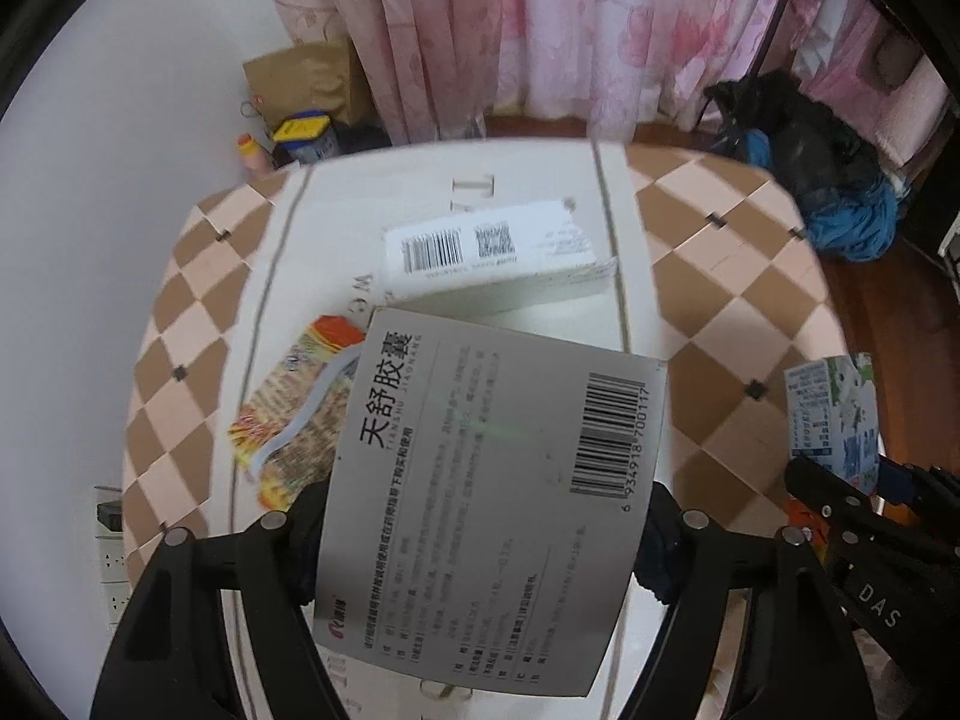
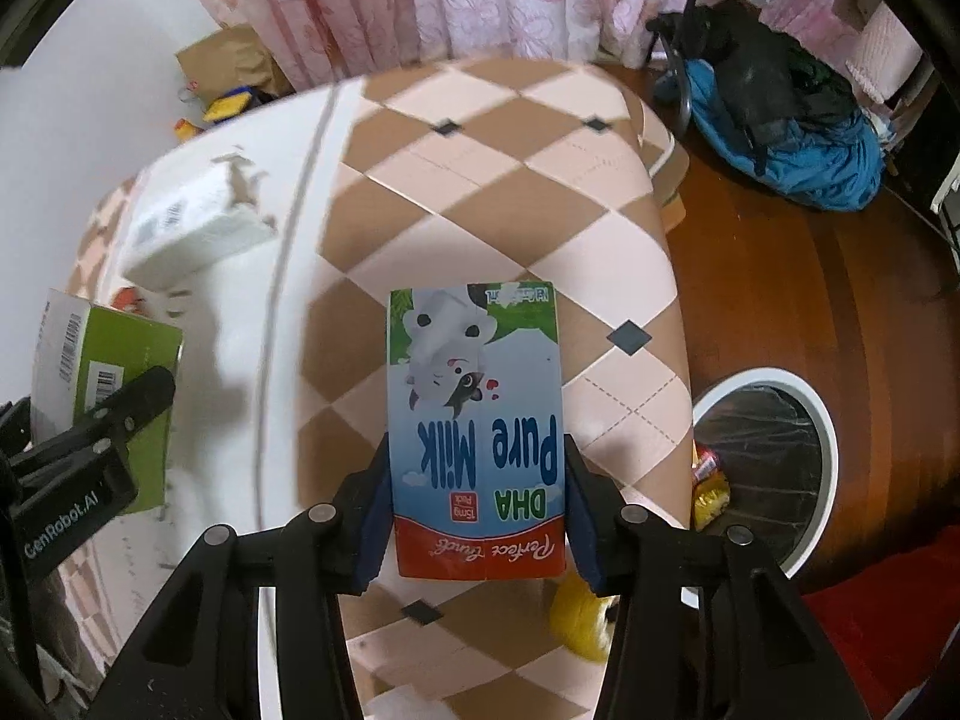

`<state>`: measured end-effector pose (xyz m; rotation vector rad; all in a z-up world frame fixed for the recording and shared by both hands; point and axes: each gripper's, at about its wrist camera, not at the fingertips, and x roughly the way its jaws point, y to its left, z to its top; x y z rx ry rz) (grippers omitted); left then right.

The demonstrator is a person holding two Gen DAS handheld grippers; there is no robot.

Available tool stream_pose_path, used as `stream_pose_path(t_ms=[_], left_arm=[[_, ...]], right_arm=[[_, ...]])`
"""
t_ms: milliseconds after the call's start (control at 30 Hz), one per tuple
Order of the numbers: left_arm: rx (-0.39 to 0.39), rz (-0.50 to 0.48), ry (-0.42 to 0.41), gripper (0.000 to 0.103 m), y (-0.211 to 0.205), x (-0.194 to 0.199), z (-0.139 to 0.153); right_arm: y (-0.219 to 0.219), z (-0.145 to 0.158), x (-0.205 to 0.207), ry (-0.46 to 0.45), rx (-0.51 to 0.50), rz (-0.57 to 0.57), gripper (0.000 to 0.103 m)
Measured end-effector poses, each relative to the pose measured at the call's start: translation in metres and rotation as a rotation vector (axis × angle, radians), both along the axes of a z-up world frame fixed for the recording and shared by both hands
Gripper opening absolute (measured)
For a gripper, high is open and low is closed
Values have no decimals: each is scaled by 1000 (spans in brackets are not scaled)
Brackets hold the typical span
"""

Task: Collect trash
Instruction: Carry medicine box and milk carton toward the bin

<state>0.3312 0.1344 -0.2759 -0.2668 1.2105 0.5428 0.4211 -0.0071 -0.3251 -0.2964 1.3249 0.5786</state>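
My left gripper [image 1: 480, 531] is shut on a flat grey medicine box [image 1: 498, 480] with a barcode, held above the table; its green side [image 2: 120, 372] shows in the right wrist view. My right gripper [image 2: 477, 516] is shut on a blue "Pure Milk" carton [image 2: 474, 408], seen also at the right edge of the left wrist view as the carton [image 1: 834, 414]. On the white centre strip of the table lie a white box [image 1: 492, 252] with a barcode and an orange snack wrapper [image 1: 294, 408], partly hidden by the grey box.
The table wears a brown-and-pink checkered cloth [image 2: 480, 180]. A white-rimmed bin [image 2: 825, 450] with a black liner stands on the wooden floor to the right, yellow wrappers [image 2: 711, 492] beside it. Blue and black clothes [image 2: 780, 120] lie on the floor; pink curtains hang behind.
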Motion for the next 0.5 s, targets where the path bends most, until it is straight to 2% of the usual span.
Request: stream_pose_path(t_ms=[233,500], left_arm=[[37,-19,-124,74,-25,-19,65],[40,-121,-275,74,-86,-14,137]], right_arm=[[-22,54,-20,-61,117,-4,51],[-94,125,-25,-152,242,-64,51]])
